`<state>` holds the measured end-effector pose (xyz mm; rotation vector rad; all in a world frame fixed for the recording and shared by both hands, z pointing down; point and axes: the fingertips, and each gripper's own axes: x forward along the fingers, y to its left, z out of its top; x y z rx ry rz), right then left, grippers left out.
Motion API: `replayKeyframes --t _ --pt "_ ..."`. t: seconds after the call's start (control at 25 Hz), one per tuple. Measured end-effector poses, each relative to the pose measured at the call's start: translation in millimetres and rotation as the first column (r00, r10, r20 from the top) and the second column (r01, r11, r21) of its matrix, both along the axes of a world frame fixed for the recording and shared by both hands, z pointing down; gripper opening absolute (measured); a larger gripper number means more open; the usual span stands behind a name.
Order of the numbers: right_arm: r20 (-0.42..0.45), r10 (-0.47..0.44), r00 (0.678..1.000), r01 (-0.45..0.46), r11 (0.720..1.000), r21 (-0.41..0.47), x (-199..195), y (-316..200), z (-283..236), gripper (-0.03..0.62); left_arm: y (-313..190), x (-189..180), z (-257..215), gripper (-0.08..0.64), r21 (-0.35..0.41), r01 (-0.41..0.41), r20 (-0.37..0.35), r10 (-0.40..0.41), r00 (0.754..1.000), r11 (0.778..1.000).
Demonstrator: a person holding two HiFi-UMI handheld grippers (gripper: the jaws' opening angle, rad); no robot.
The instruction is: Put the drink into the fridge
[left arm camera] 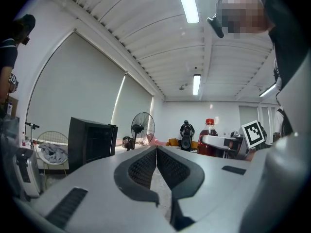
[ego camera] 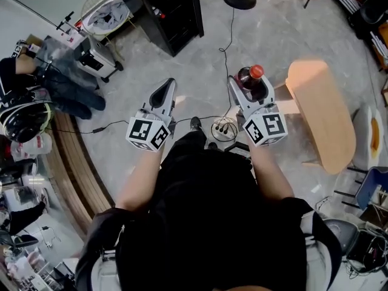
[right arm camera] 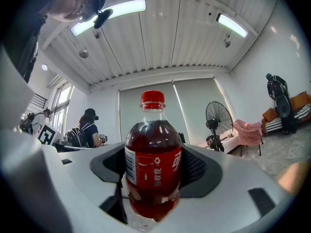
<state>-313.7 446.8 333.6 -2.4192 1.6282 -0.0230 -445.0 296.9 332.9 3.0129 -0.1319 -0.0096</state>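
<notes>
Right gripper [ego camera: 245,87] clamps the red drink bottle [right arm camera: 153,154]; left gripper [ego camera: 165,91] is closed on nothing. The black cabinet [ego camera: 167,11] is perhaps a fridge.

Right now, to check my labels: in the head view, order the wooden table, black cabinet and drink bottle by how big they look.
1. wooden table
2. black cabinet, cut off by the picture's top edge
3. drink bottle, smallest, though held nearest the camera
</notes>
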Motion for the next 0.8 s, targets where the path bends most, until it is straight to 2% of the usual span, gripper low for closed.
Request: replayKeyframes --t 0.36,0.56,0.8 --pt "-0.013 -0.012 1.0 0.012 1.0 -0.015 17.5 -22.9 1.6 0.301 -24.5 27.2 8.0 0.018 -0.022 0.007 -0.018 -0.007 1.0 1.0" --pt "-0.042 -0.005 0.999 0.003 0.999 -0.047 43.2 -45.6 0.0 0.301 -48.0 53.5 10.5 0.018 -0.017 0.02 -0.001 -0.02 1.0 1.0" --pt "-0.025 0.006 1.0 -0.008 0.998 -0.068 83.8 -80.0 3.0 0.301 -85.1 97.4 12.9 0.018 -0.025 0.011 0.013 -0.011 1.0 1.0"
